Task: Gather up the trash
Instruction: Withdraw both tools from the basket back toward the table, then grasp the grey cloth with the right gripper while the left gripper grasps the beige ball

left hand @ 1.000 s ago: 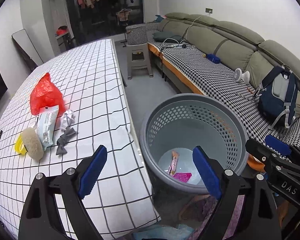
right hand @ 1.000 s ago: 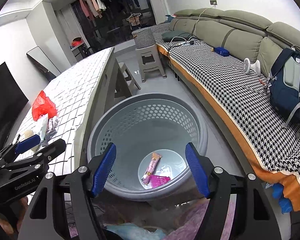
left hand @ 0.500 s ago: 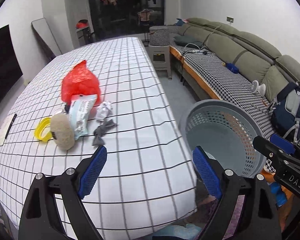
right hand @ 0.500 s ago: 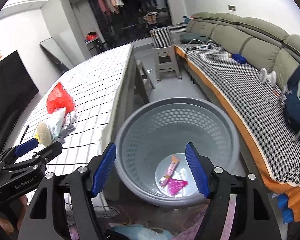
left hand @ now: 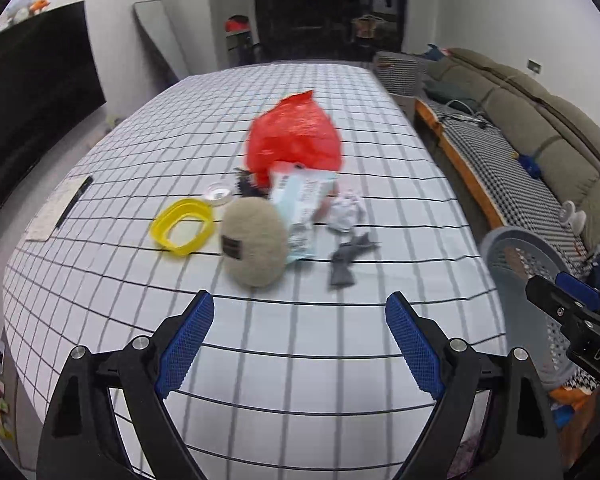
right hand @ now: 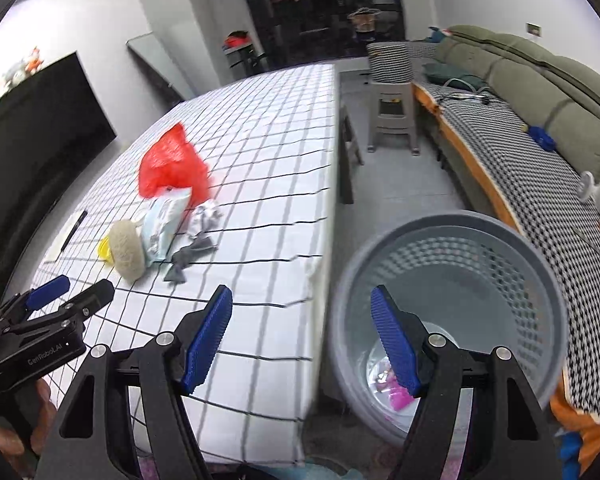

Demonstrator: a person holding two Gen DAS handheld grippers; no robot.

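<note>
A pile lies on the checked table point(left hand: 340, 360): a red plastic bag point(left hand: 296, 136), a pale blue snack wrapper point(left hand: 300, 204), a crumpled white paper point(left hand: 346, 212), a grey wrapper scrap point(left hand: 348, 256), a beige round pad point(left hand: 254, 248) and a yellow ring point(left hand: 182, 226). My left gripper point(left hand: 298, 340) is open and empty over the table's near part, short of the pile. My right gripper point(right hand: 302, 340) is open and empty above the gap between the table edge and the grey perforated basket point(right hand: 460, 232), which holds pink wrappers point(right hand: 398, 390).
A small white lid point(left hand: 218, 194) and a notepad with a pen point(left hand: 60, 208) lie on the table. A sofa point(right hand: 540, 120) runs along the right wall, a grey stool point(right hand: 392, 116) stands beyond the table, and a dark TV point(left hand: 32, 92) is on the left.
Both grippers have swung left, away from the basket and toward the table. The trash pile now sits in the middle of the left wrist view. Both stay open.
</note>
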